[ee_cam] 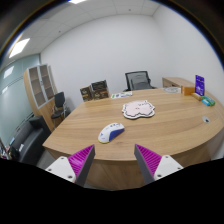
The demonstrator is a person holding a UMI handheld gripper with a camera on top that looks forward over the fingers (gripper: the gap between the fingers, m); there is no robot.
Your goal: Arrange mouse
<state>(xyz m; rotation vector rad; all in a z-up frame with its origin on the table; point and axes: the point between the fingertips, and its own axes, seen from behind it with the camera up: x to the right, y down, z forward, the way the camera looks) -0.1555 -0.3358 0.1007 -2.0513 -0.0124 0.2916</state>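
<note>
A white and blue mouse [111, 131] lies on the wooden table [170, 125], just ahead of my fingers and a little left of their middle. A white mouse pad with a pink pattern [138, 108] lies farther back on the table, beyond the mouse. My gripper [113, 160] is open and empty, its purple pads [80, 160] spread wide above the table's near edge. Nothing stands between the fingers.
Office chairs [137, 80] stand behind the table. A purple box [200, 85] and small items sit at the table's far right. A shelf unit [40, 84] stands by the left wall. A dark chair [28, 140] is at the table's left end.
</note>
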